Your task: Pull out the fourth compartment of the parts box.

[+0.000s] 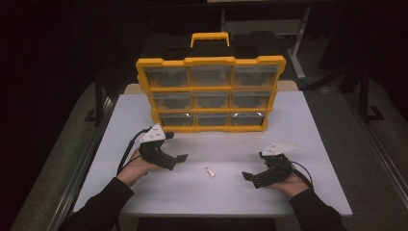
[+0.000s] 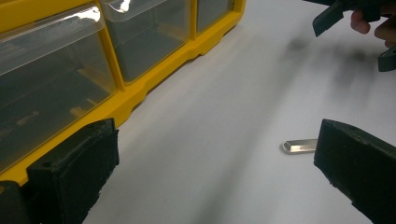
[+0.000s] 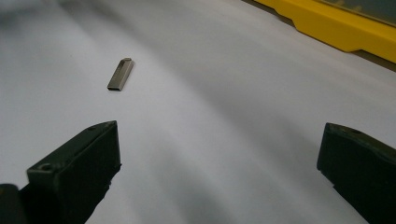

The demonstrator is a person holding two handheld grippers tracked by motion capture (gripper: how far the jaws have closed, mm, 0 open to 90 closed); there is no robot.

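Two hands hold two grippers low over the white table (image 1: 298,192), and a small metal stick (image 1: 210,172) lies flat on it between them. The left gripper (image 1: 179,158) has its jaws wide apart and holds nothing. The right gripper (image 1: 248,176) is wide too, and empty. The stick sits a little in front of the right gripper and off to its left side; the gripper view shows it (image 3: 120,74) pointing mostly away. Both grippers are about as near. Far behind the stick stands the yellow drawer box (image 1: 210,60), upright, all drawers closed.
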